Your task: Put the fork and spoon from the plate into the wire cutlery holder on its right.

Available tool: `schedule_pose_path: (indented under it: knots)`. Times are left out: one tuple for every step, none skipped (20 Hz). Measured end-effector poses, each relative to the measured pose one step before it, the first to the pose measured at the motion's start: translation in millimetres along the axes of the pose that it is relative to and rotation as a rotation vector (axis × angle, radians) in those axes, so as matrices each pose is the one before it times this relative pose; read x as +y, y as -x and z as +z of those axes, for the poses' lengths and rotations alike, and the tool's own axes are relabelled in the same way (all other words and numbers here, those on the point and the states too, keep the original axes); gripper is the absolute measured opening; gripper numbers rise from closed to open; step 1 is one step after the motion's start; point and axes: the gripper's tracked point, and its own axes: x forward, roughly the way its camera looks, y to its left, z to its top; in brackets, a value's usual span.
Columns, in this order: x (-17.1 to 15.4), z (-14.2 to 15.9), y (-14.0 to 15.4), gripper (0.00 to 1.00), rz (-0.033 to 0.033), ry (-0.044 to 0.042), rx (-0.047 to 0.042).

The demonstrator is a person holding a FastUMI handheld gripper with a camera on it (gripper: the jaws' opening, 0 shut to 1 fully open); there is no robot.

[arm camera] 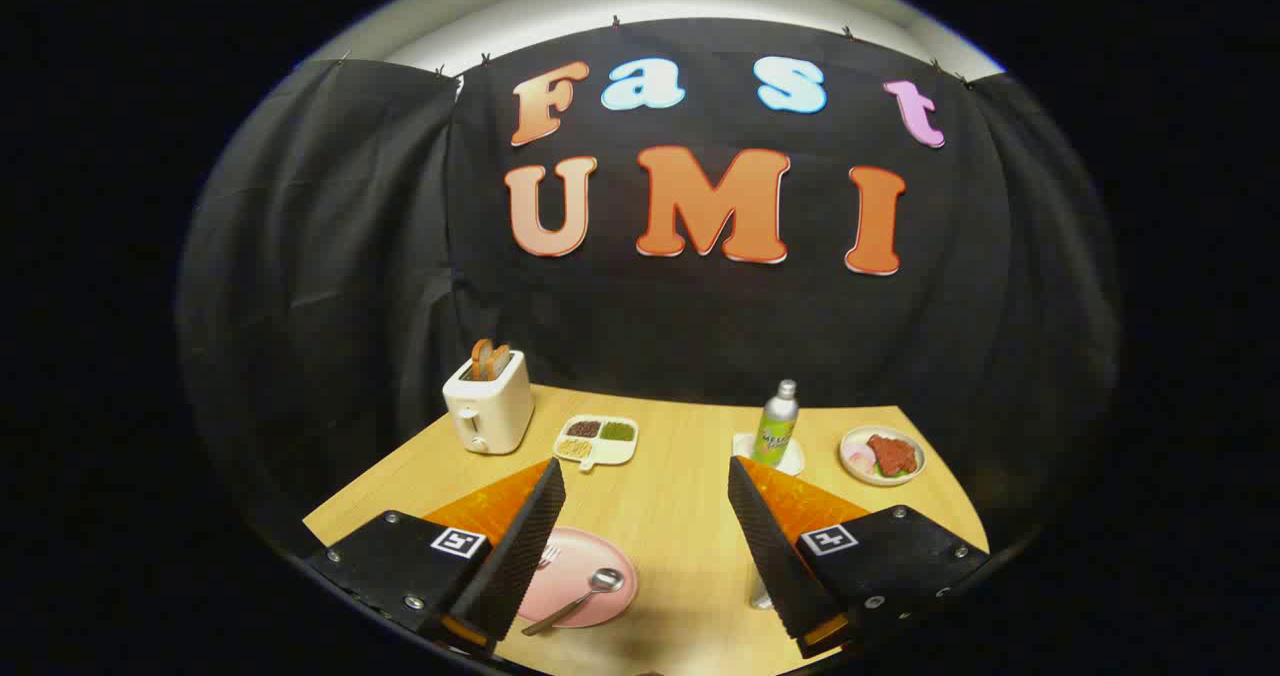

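A pink plate lies on the wooden table just inside my left finger. On it a metal spoon lies slantwise with its bowl pointing away from me. The tines of a fork peek out beside the left finger, which hides the rest of it. My gripper hovers above the table, open wide, with nothing between its fingers. A bit of the wire cutlery holder shows behind the right finger, mostly hidden.
At the back left stands a white toaster with toast in it. Beside it is a divided dish of grains. A green bottle on a coaster and a plate of food sit at the back right.
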Motion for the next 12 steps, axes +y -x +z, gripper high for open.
schedule_pose_path:
  knots:
    - [7.7,-10.68,-6.52,0.98,0.00594,-0.00085,0.03609]
    - [8.41,-12.2,-6.85,0.98,0.0073,-0.00216,0.04073]
    - [9.39,-14.58,-6.4,0.98,0.01368,-0.00626,0.04734]
    - [9.55,-14.71,-6.39,0.98,0.01388,-0.00809,0.05213]
    - [9.86,-12.59,-5.67,0.97,0.01826,-0.0129,0.0426]
    - [7.35,-10.72,-5.54,0.97,0.00828,-0.01293,0.03029]
    - [5.79,-11.27,-6.72,0.95,0.0031,-0.00898,0.03471]
    - [3.68,-12.72,-7.26,0.94,-0.00696,-0.00641,0.04104]
    - [2.96,-10.7,-6.61,0.93,-0.00651,-0.00849,0.0391]
    - [2.59,-9.71,-7.1,0.92,-0.00532,-0.00983,0.03195]
    - [2.11,-8.67,-6.11,0.91,-0.00843,-0.00819,0.02264]
    - [0.49,-6.56,-6.38,0.91,-0.01409,-0.00382,0.01326]
